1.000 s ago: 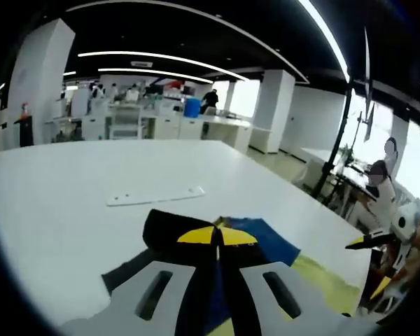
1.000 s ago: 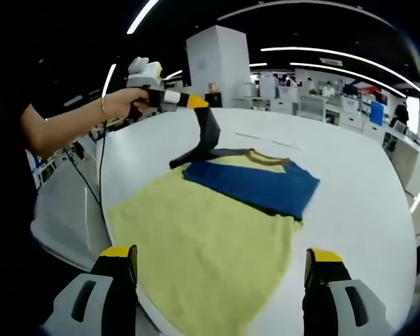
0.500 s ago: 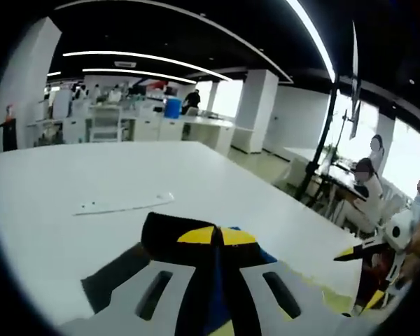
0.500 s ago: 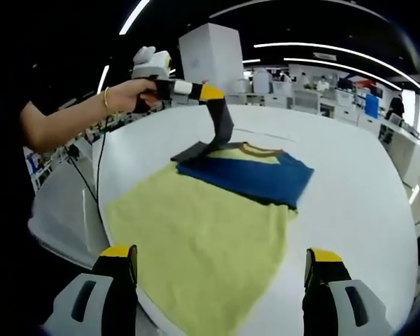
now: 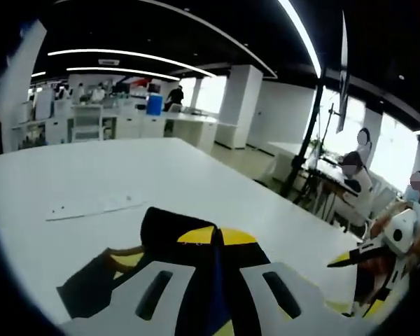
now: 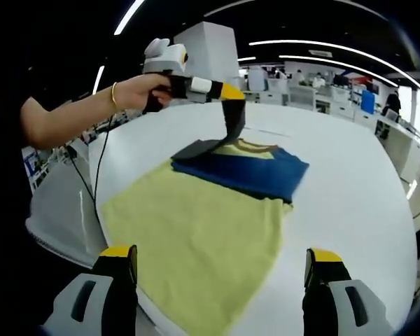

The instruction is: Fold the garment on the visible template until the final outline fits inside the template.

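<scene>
While the left tongs (image 6: 227, 93) pinch a lifted dark sleeve (image 6: 232, 122), the right tongs (image 6: 220, 269) gape empty; the garment (image 6: 196, 224) remains mostly unfolded.

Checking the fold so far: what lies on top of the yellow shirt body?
A blue folded part lies across the yellow body's far end; whatever it covers is hidden.

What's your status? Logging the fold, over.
Left gripper shut on dark sleeve, lifted. Right gripper open, empty. Garment flat on table. Nothing obstructing.
</scene>
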